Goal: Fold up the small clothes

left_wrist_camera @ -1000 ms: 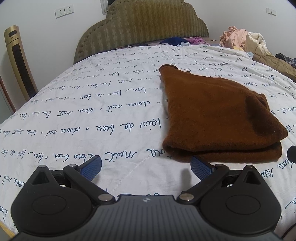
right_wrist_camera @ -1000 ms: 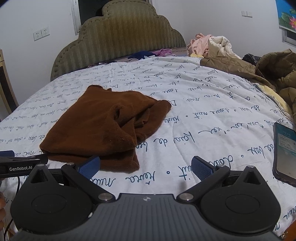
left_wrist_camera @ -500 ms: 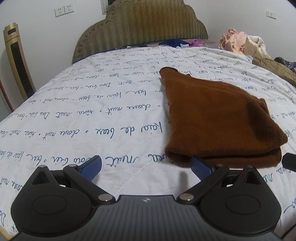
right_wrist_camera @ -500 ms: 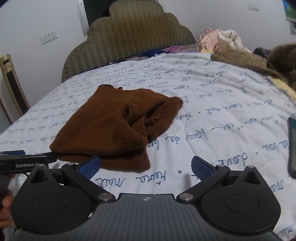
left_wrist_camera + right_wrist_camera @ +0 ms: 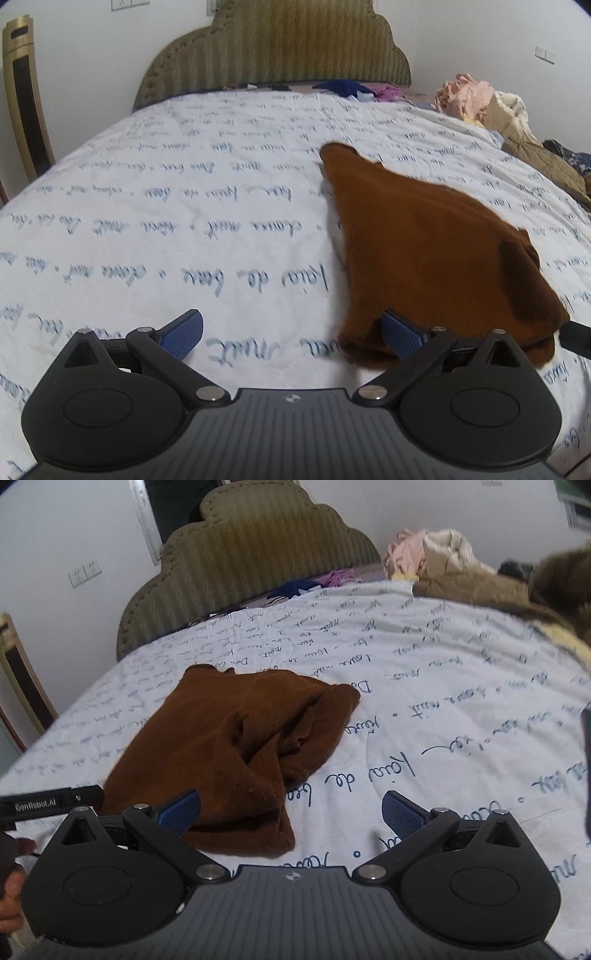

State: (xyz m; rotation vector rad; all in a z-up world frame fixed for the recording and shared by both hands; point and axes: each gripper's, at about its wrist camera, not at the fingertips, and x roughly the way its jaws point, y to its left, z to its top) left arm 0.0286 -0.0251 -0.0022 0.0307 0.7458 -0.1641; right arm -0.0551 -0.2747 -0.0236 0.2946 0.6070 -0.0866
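A brown garment (image 5: 436,254) lies folded over on the white bedsheet with blue script (image 5: 184,221). In the right wrist view the brown garment (image 5: 236,746) is rumpled, with loose folds on its right side. My left gripper (image 5: 291,332) is open and empty, just short of the garment's near left corner; its right fingertip is close to the cloth edge. My right gripper (image 5: 291,812) is open and empty at the garment's near right corner, left fingertip over the cloth. The left gripper's body (image 5: 51,801) shows at the left of the right wrist view.
A padded headboard (image 5: 273,48) stands at the far end. A pile of clothes (image 5: 480,107) and a tan coat (image 5: 480,587) lie at the far right. A dark phone (image 5: 586,768) lies on the sheet at the right edge. A gold-framed chair (image 5: 26,96) stands at left.
Both grippers have moved forward toward the garment's near edge. The right wrist view has tilted and shifted left. Both grippers stay open and the garment has not moved.
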